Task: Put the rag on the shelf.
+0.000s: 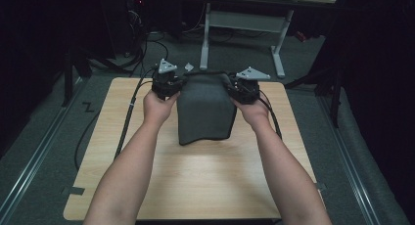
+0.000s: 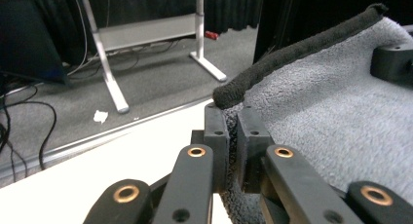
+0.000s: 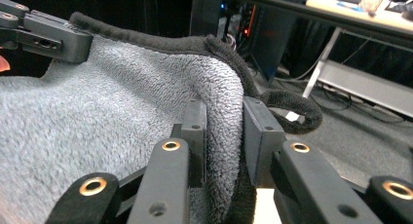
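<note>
A pale wooden table carries a dark grey terry towel near its far edge — lower hem resting toward the middle. The left claw is clenched on the towel's far left corner, and the right claw grips the far right corner — bound hem stretched between them.

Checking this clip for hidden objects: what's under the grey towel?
The wooden table lies bare around the grey towel, whose far corners the left gripper and right gripper hold. Anything beneath the draped cloth is covered.
</note>
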